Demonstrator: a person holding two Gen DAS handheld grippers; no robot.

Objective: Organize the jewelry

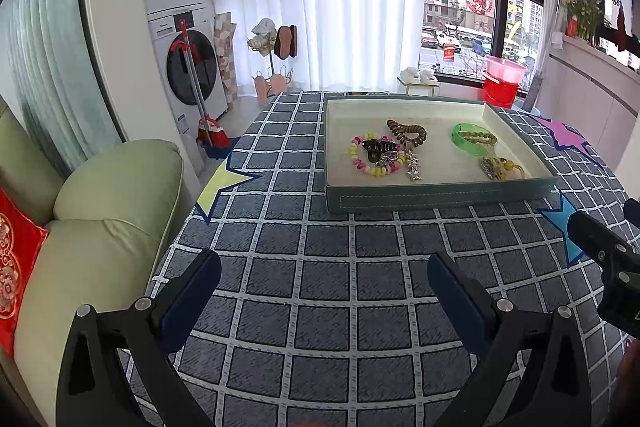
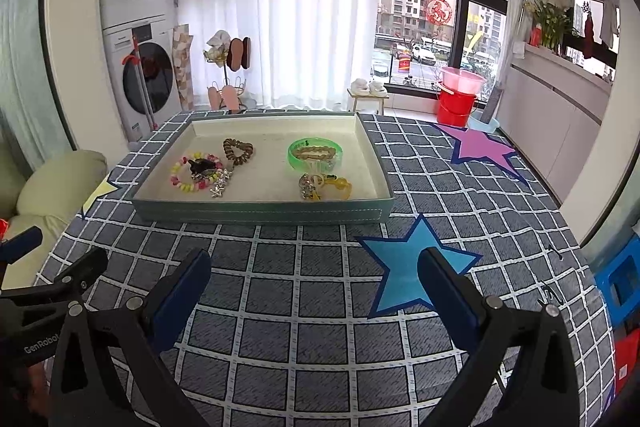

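A shallow grey-green tray (image 1: pixel 440 197) (image 2: pixel 260 215) with a cream lining sits on the far half of the table. On its left lie a pink-and-yellow bead bracelet (image 1: pixel 357 159) (image 2: pixel 180 179), a black hair claw (image 1: pixel 380 148) (image 2: pixel 202 165), a brown coil hair tie (image 1: pixel 408 133) (image 2: pixel 237 150) and a silver star chain (image 1: pixel 414 167) (image 2: pixel 220 185). On its right lie a green bangle (image 1: pixel 472 137) (image 2: pixel 315 155) and a yellow charm bundle (image 1: pixel 500 167) (image 2: pixel 324 187). My left gripper (image 1: pixel 324 277) and right gripper (image 2: pixel 314 275) are both open and empty, well short of the tray.
The table wears a blue checked cloth (image 1: pixel 320 267) with a yellow star (image 1: pixel 224 187), a blue star (image 2: pixel 408 275) and a purple star (image 2: pixel 480 147). A pale green sofa (image 1: pixel 100 227) stands at the left. The other gripper's arm (image 1: pixel 608 255) shows at the right edge.
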